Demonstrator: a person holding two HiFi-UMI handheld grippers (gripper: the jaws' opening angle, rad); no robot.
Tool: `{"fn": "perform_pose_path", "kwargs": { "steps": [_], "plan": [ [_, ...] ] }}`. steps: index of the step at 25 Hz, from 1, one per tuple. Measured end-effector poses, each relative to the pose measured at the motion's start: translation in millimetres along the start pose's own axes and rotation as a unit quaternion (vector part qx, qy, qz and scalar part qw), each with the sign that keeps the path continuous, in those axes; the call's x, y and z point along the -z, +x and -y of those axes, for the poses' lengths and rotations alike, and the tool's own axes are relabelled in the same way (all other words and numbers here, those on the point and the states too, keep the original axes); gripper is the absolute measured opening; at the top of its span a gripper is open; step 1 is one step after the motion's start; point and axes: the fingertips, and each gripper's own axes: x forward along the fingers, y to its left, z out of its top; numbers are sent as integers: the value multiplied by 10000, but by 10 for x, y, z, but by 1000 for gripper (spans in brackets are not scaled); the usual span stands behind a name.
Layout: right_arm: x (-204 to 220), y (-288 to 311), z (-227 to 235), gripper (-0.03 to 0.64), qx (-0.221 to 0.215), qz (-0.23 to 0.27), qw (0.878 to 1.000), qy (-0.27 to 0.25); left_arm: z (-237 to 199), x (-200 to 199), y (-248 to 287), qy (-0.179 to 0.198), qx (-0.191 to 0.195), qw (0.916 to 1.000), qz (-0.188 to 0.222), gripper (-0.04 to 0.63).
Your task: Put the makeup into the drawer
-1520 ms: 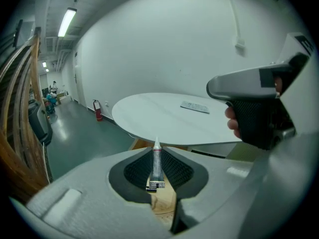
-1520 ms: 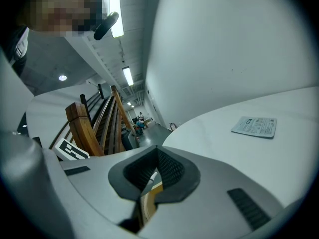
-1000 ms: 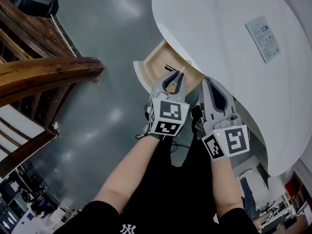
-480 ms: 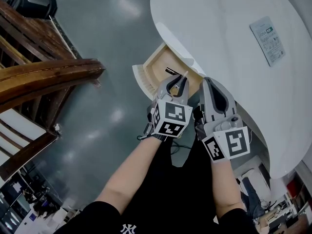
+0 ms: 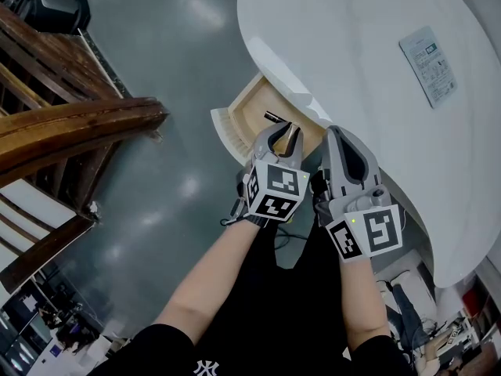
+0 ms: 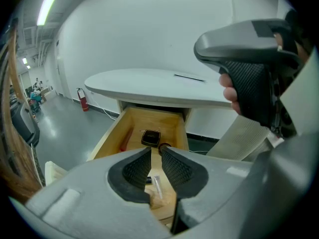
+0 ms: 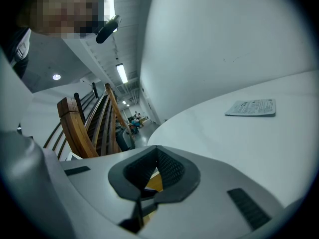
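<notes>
Left gripper (image 6: 155, 158) hangs over the open drawer (image 6: 110, 135), jaws a narrow slit, clamping nothing. Pale makeup tube (image 6: 156, 185) appears to lie inside, near the compact (image 6: 150, 137). Right gripper (image 7: 155, 169) is pinched together, empty; the left should lift straight up, clear of the drawer walls.

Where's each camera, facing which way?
Head view: on the person's head, steeply down at the open drawer under the white table; both forearms, left gripper and right gripper show.
Left gripper view: on the left gripper, along its slightly parted jaws into the drawer; the right gripper and a hand show.
Right gripper view: on the right gripper, along its closed jaws across the table toward a paper card.
Shared: head and left gripper views both show the drawer; head and right, the card.
</notes>
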Motion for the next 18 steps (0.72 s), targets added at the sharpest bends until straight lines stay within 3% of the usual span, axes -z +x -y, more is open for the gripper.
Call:
{"fn": "perform_pose_path", "kwargs": {
  "steps": [8, 18],
  "plan": [
    [-71, -22, -23, 15, -3, -18, 10000, -3, -25, -90, -86, -2, -33, 10000, 49, 64],
    [-429, -150, -182, 15, -2, 63, 9998, -170, -76, -571, -530, -12, -241, 9982, 544, 24]
  ]
}}
